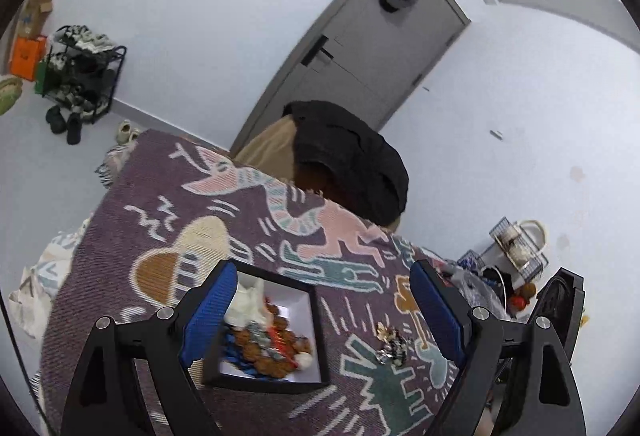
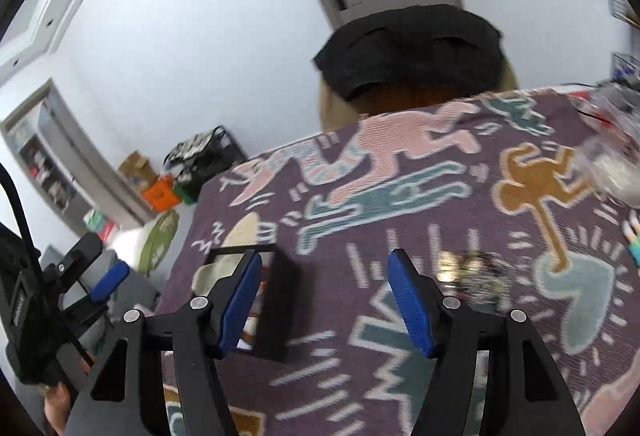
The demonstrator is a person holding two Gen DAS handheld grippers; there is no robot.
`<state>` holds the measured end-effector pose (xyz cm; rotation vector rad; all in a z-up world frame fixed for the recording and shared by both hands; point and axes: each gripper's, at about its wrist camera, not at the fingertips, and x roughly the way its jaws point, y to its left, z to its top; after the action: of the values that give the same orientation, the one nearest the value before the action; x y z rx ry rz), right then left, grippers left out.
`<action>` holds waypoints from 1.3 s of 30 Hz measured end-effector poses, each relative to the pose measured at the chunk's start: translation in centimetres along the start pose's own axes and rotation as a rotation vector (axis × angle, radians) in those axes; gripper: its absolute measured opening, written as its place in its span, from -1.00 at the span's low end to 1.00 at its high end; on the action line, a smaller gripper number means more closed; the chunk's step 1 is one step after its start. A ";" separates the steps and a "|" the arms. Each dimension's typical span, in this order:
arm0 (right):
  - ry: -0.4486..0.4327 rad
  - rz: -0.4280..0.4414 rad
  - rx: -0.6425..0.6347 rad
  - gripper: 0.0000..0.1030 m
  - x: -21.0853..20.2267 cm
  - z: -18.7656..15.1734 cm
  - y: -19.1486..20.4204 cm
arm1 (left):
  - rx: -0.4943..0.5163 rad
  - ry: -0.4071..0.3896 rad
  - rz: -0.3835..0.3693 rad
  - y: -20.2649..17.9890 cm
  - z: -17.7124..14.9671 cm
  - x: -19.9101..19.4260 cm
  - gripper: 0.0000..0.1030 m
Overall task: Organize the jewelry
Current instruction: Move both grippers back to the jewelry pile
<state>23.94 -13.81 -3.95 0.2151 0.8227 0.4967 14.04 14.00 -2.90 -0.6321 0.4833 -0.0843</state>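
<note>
A black box (image 1: 321, 340) with a white inside lies on the patterned purple cloth (image 1: 160, 204). It holds brown beads, blue pieces and a white pouch. A small loose pile of jewelry (image 1: 393, 346) lies on the cloth to its right. My left gripper (image 1: 324, 268) is open above the box's right part, with its left finger over the box and nothing between its pads. In the right wrist view my right gripper (image 2: 325, 256) is open over the bare cloth, between the box (image 2: 280, 300) and the blurred jewelry pile (image 2: 476, 276). The left gripper (image 2: 104, 282) shows at that view's left edge.
A chair draped with a black coat (image 1: 352, 164) stands behind the table's far edge, in front of a grey door (image 1: 372, 48). Clear plastic bags (image 2: 612, 156) lie at the table's right. A shoe rack (image 1: 82, 72) stands on the floor at the left.
</note>
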 end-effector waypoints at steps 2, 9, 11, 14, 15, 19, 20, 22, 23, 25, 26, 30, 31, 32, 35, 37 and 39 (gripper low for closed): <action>-0.013 -0.006 0.023 0.26 -0.7 0.0 -1.4 | 0.021 0.018 -0.001 -1.1 -0.2 0.6 0.71; -0.043 -0.008 0.105 0.26 -2.9 -0.4 -5.9 | 0.123 0.066 -0.012 -5.5 -1.8 2.7 0.71; -0.053 -0.007 0.126 0.26 -3.3 -0.7 -7.1 | 0.150 0.081 -0.012 -6.5 -2.3 3.4 0.71; -0.067 -0.013 0.158 0.26 -3.9 -1.2 -8.9 | 0.197 0.108 -0.004 -8.0 -3.3 4.7 0.71; -0.072 -0.015 0.168 0.26 -4.2 -1.4 -9.5 | 0.209 0.121 -0.007 -8.5 -3.7 5.3 0.71; -0.090 -0.023 0.191 0.26 -5.0 -2.0 -11.4 | 0.266 0.167 -0.018 -10.4 -5.1 7.5 0.71; -0.094 -0.023 0.194 0.26 -5.2 -2.2 -11.7 | 0.278 0.177 -0.022 -10.8 -5.4 7.9 0.71; -0.102 -0.022 0.205 0.26 -5.5 -2.6 -12.7 | 0.306 0.198 -0.032 -11.7 -6.0 8.9 0.67; -0.104 -0.022 0.211 0.26 -5.6 -2.7 -13.1 | 0.322 0.212 -0.032 -12.1 -6.4 9.5 0.60; -0.106 -0.019 0.225 0.26 -5.6 -3.0 -13.9 | 0.342 0.249 -0.036 -12.7 -7.0 10.9 0.50; -0.103 -0.017 0.230 0.26 -5.6 -3.1 -14.3 | 0.347 0.268 -0.040 -12.9 -7.4 11.5 0.41; -0.091 -0.011 0.236 0.26 -4.8 -3.4 -15.2 | 0.371 0.325 -0.037 -13.8 -8.5 13.7 0.29; -0.090 -0.012 0.236 0.26 -4.6 -3.4 -15.4 | 0.374 0.338 -0.036 -14.0 -8.7 14.3 0.27; -0.090 -0.014 0.235 0.26 -4.5 -3.5 -15.6 | 0.378 0.355 -0.030 -14.0 -9.1 15.0 0.22; -0.087 -0.014 0.235 0.26 -4.2 -3.5 -16.3 | 0.379 0.396 -0.017 -14.2 -9.7 16.7 0.09; -0.084 -0.015 0.241 0.26 -4.0 -3.6 -16.9 | 0.374 0.423 -0.013 -14.1 -10.1 17.8 0.03; -0.081 -0.022 0.248 0.26 -3.9 -3.7 -17.5 | 0.370 0.450 -0.003 -14.0 -10.5 19.0 0.00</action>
<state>24.86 -30.93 -10.32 0.4515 0.8055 0.3626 27.02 -7.21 -9.78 -0.2457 0.8773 -0.3153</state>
